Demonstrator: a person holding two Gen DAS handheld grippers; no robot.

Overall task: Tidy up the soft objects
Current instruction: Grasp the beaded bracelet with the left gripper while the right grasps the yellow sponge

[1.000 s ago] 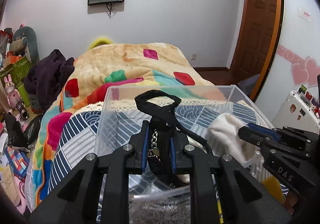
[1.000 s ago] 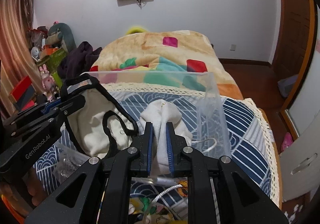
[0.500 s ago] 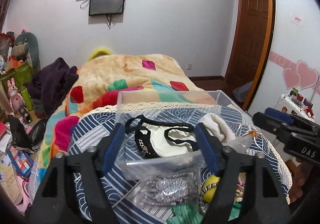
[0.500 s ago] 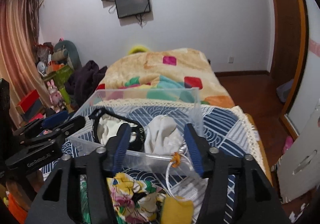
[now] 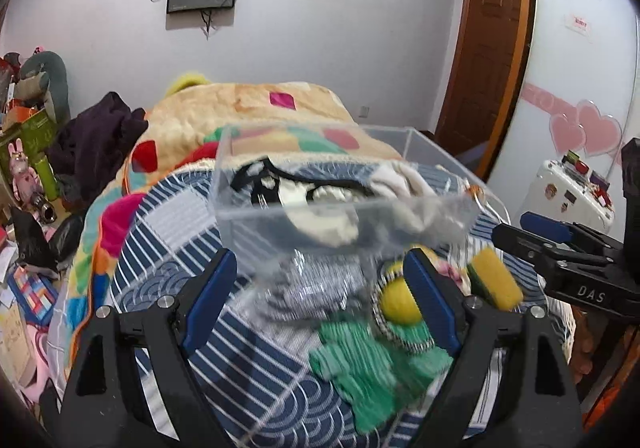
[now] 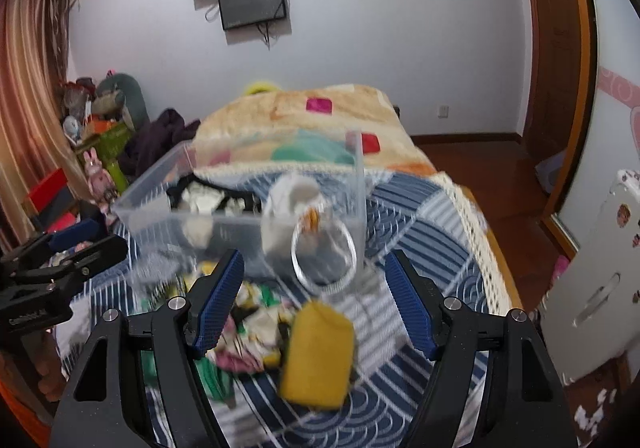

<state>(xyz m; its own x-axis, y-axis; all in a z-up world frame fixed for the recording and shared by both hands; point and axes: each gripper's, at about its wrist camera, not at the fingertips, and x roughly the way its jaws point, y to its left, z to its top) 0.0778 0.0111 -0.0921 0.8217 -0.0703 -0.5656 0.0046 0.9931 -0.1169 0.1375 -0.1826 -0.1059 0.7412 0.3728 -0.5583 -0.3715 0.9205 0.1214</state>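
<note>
A clear plastic bin point(image 5: 344, 221) point(image 6: 168, 203) stands on the blue patterned bedspread point(image 5: 168, 215). In it lie a cream and black strappy garment point(image 5: 320, 195) point(image 6: 208, 199) and a white sock point(image 5: 404, 183) point(image 6: 288, 199). My left gripper point(image 5: 320, 288) is open and empty, in front of the bin. My right gripper point(image 6: 312, 296) is open and empty too. Before the bin lie a green cloth point(image 5: 360, 356), a yellow ball in a striped band point(image 5: 400, 304), a yellow sponge point(image 5: 496, 280) point(image 6: 320, 356), a silver glittery pouch point(image 5: 320, 288) and a floral cloth point(image 6: 256, 332).
A clear coiled cord point(image 6: 324, 252) leans at the bin's right corner. A colourful blanket point(image 5: 256, 115) covers the bed behind. Dark clothes point(image 5: 96, 139) and toys point(image 5: 24, 175) are at the left. A white case point(image 5: 568, 195) stands at the right.
Both grippers were shut, the left on the strappy garment and the right on the sock, over the bin. Both opened, dropped them in the bin, and have pulled back.
</note>
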